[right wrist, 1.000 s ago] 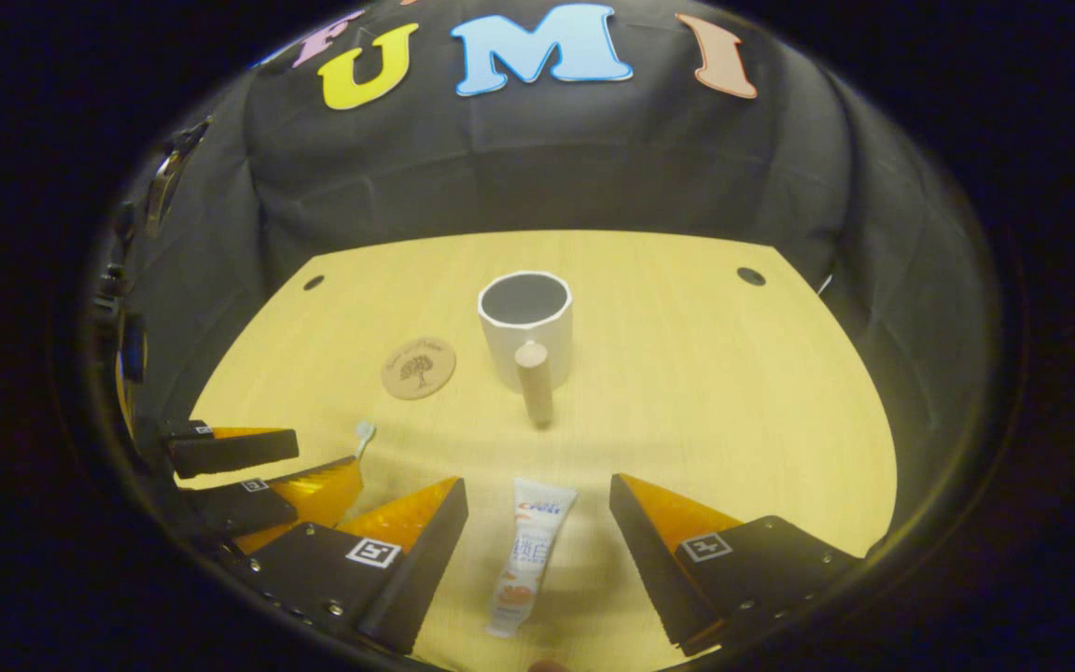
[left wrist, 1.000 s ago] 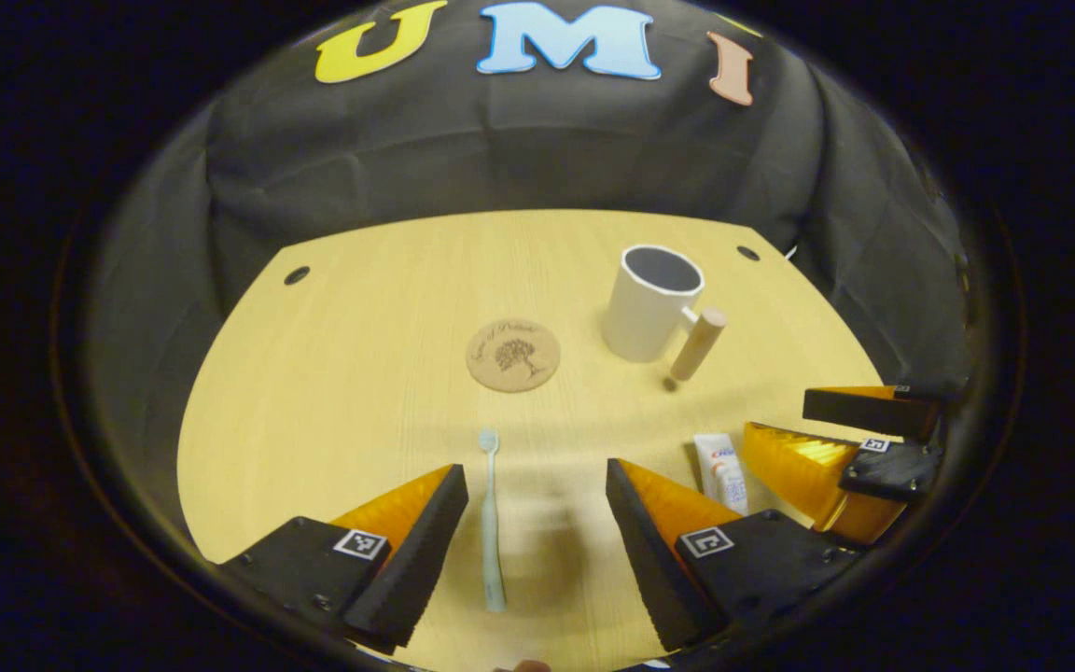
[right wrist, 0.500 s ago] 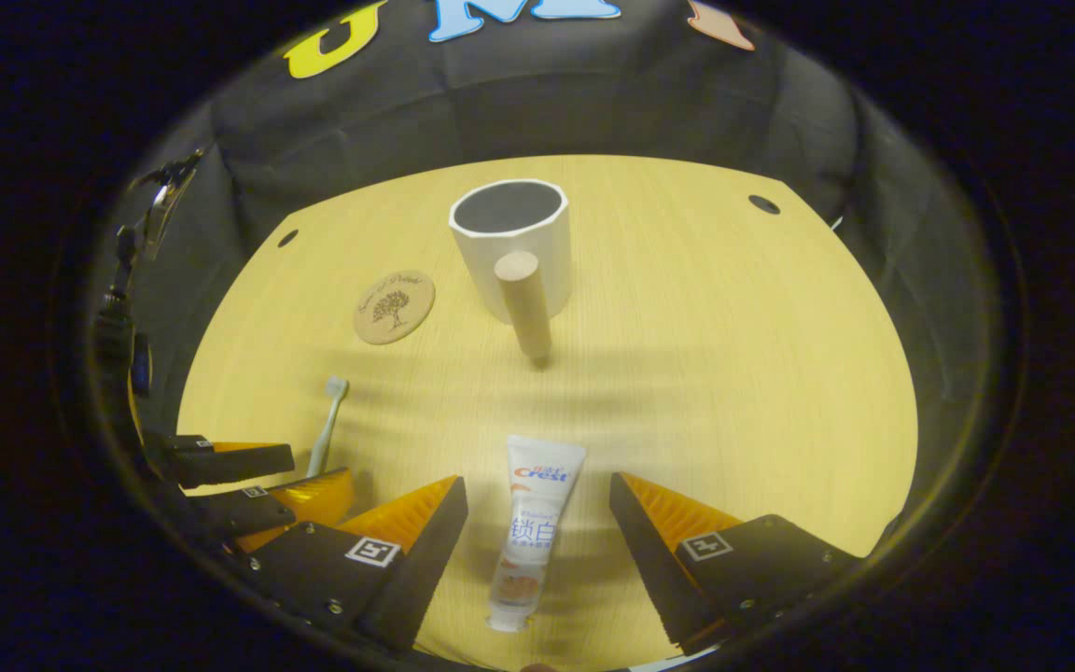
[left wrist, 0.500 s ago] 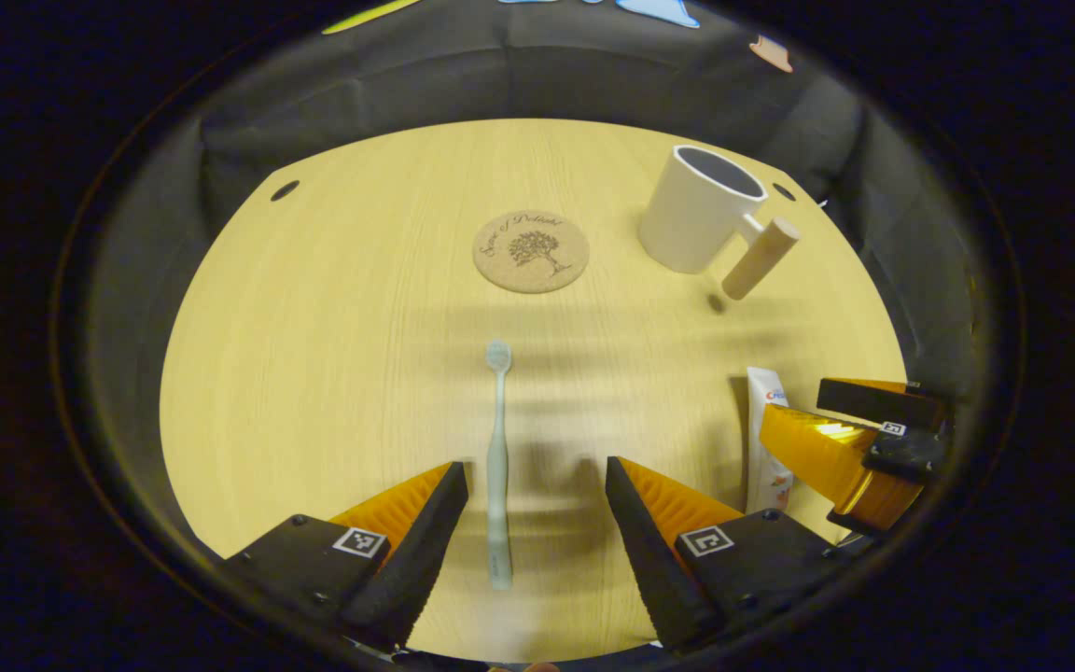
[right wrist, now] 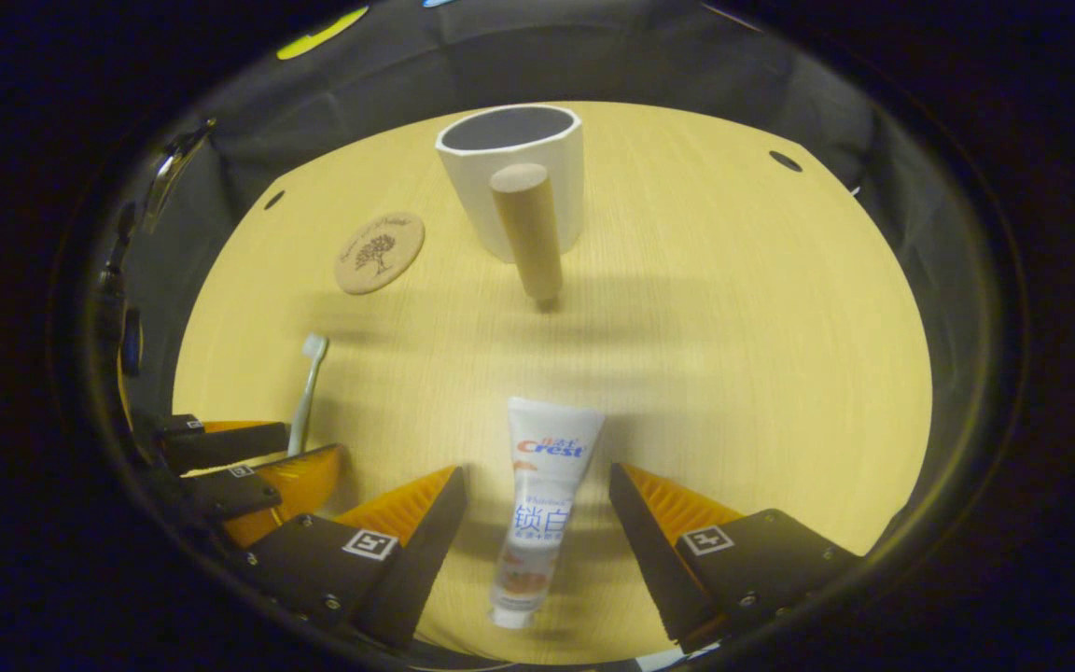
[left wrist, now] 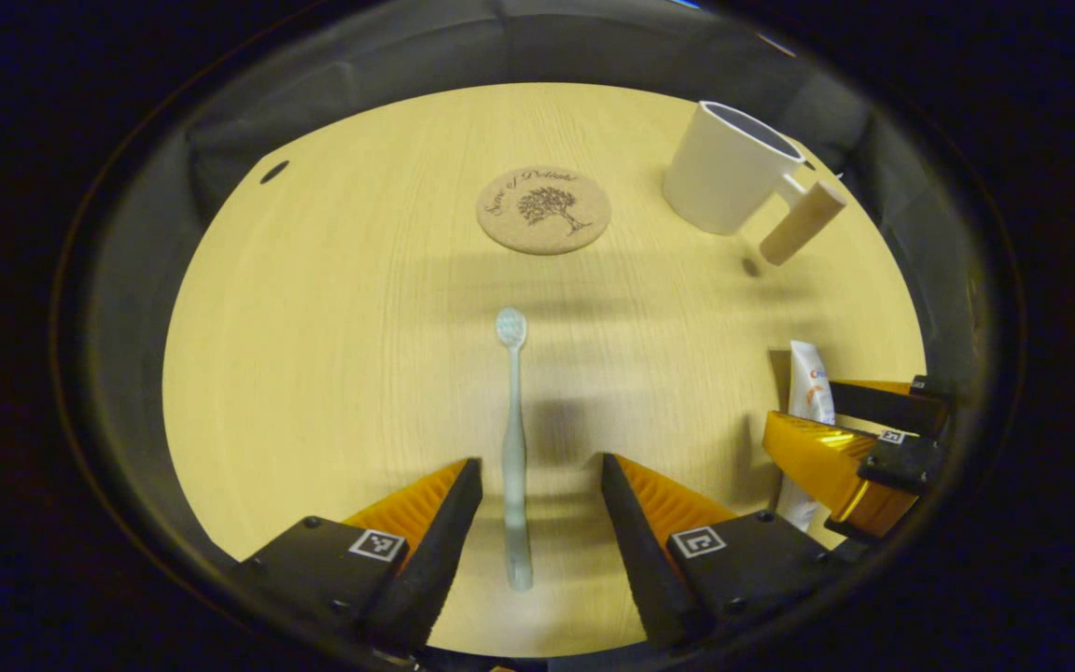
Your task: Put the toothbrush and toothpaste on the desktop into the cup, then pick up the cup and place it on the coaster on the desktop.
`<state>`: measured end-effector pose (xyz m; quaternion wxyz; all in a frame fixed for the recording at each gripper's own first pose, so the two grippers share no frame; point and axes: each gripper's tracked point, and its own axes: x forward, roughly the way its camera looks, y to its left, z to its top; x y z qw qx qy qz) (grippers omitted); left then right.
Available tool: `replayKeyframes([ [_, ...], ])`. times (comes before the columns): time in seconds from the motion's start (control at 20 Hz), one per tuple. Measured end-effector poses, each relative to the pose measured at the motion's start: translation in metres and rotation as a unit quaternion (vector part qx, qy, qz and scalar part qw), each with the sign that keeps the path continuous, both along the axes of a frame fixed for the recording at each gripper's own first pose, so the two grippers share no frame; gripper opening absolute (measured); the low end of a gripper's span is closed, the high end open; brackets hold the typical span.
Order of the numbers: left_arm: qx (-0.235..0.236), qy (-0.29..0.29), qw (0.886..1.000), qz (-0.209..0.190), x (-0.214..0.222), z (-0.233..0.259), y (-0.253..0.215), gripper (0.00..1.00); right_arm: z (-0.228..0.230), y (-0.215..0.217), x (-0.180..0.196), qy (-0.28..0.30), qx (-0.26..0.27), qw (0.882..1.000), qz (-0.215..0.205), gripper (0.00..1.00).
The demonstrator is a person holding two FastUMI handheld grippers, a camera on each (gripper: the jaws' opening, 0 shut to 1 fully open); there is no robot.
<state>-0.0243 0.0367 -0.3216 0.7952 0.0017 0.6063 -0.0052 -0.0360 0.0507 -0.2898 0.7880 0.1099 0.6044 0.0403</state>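
Observation:
A pale green toothbrush (left wrist: 514, 439) lies flat on the wooden desktop (left wrist: 314, 355), its handle between the open fingers of my left gripper (left wrist: 535, 490), untouched by either finger. The white toothpaste tube (right wrist: 542, 499) lies between the open fingers of my right gripper (right wrist: 537, 504), cap toward me, also untouched. The white cup (right wrist: 514, 177) with a wooden handle (right wrist: 528, 233) stands upright at the far side. A round cork coaster (left wrist: 544, 209) lies to the left of the cup (left wrist: 729, 168). In the left gripper view the right gripper (left wrist: 859, 439) straddles the toothpaste (left wrist: 803, 411). The right gripper view catches the toothbrush (right wrist: 306, 387) and the left gripper (right wrist: 248, 457).
Black cloth walls surround the desktop on all sides. Small dark holes (right wrist: 785, 161) mark the desktop's far corners. Bare wood (right wrist: 733, 355) stretches to the right of the cup and the toothpaste.
Both grippers have dropped lower and tilted down over the desktop. The toothbrush and the toothpaste now reach deeper between their fingers. Neither thing has moved.

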Motion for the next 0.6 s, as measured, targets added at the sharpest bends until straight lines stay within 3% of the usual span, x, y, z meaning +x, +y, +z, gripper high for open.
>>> replayKeyframes([
  [0.05,0.001,-0.001,1.0,0.0,0.001,0.0,-0.001,0.79,0.0,-0.004,0.002,-0.003,-0.008,1.0,0.0,0.94],
  [0.15,0.0,-0.003,1.0,0.002,0.002,0.0,-0.001,0.72,-0.002,-0.004,0.003,0.0,-0.01,1.0,-0.001,0.86],
  [0.25,0.002,-0.003,1.0,0.005,0.002,-0.001,-0.002,0.48,-0.006,-0.01,0.003,0.002,-0.02,1.0,-0.003,0.84],
  [0.3,0.001,-0.007,1.0,0.007,0.002,0.0,-0.002,0.48,-0.005,-0.011,0.001,0.002,-0.022,1.0,-0.002,0.71],
  [0.35,0.001,-0.005,1.0,0.009,0.002,0.0,-0.002,0.33,-0.005,-0.012,0.002,0.002,-0.025,1.0,-0.001,0.71],
  [0.45,0.002,-0.006,1.0,0.005,0.002,0.001,-0.002,0.3,-0.007,-0.014,0.0,0.004,-0.029,1.0,-0.001,0.57],
  [0.5,0.006,-0.002,1.0,0.008,0.001,0.0,-0.002,0.3,-0.007,-0.014,-0.002,0.005,-0.027,1.0,0.0,0.54],
  [0.55,0.006,-0.008,1.0,0.003,0.003,0.001,-0.002,0.18,-0.005,-0.014,-0.003,0.01,-0.024,1.0,-0.005,0.45],
  [0.6,0.006,-0.008,1.0,-0.001,0.001,0.001,-0.002,0.17,-0.005,-0.017,-0.002,0.004,-0.025,1.0,-0.009,0.36],
])
